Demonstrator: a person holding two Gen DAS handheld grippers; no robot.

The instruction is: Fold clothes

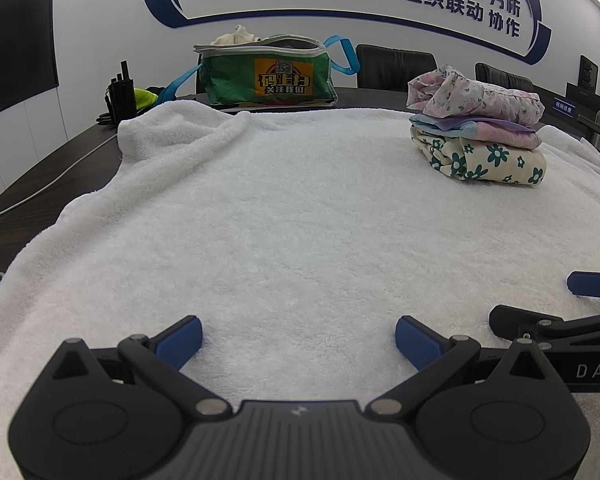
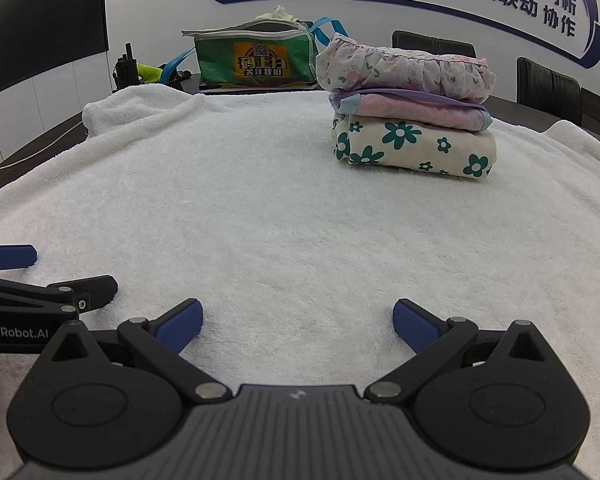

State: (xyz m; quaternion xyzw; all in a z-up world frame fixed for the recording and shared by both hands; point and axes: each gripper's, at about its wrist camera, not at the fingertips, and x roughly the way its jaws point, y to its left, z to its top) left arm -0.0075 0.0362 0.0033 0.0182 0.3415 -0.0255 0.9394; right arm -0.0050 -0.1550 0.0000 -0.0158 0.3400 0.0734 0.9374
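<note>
A stack of three folded garments (image 1: 478,124) (image 2: 410,108) sits on the white towel (image 1: 292,216) (image 2: 260,208) at the far right: a frilled pastel piece on top, a pink-purple one in the middle, a cream one with teal flowers at the bottom. My left gripper (image 1: 299,340) hovers open over the towel's near part, with nothing between its blue pads. My right gripper (image 2: 298,324) is open too, likewise with nothing in it. In the left wrist view the right gripper (image 1: 556,304) shows at the right edge, and in the right wrist view the left gripper (image 2: 32,276) shows at the left edge.
A green bag (image 1: 266,76) (image 2: 256,60) with blue straps and cloth sticking out stands at the back of the dark table (image 1: 40,176). Black radios (image 1: 120,96) and a yellow-green item stand at the back left. Black chairs (image 1: 396,66) line the far wall.
</note>
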